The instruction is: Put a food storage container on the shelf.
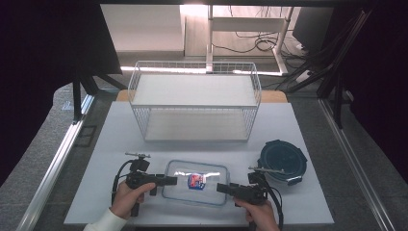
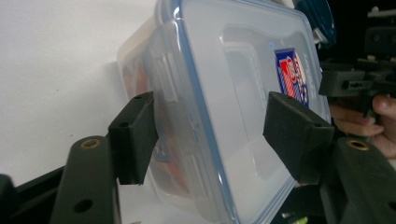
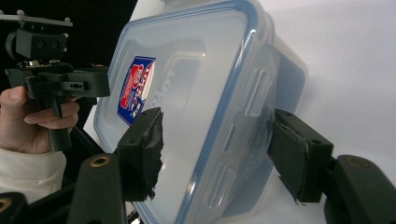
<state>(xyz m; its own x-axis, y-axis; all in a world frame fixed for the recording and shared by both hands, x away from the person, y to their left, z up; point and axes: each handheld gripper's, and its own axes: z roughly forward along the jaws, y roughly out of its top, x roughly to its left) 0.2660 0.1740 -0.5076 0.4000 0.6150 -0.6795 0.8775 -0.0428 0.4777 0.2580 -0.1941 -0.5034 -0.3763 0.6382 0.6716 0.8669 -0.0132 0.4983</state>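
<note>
Two grippers, left (image 1: 174, 181) and right (image 1: 219, 187), seemingly clamp one container (image 1: 196, 182).

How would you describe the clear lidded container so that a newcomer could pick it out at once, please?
On the white table, look in front of the wire basket, near the front edge. The clear container lies there between the two grippers. Unlike the round dark lid beside it, it is rectangular, see-through, blue-rimmed, with a red-and-blue sticker.
</note>
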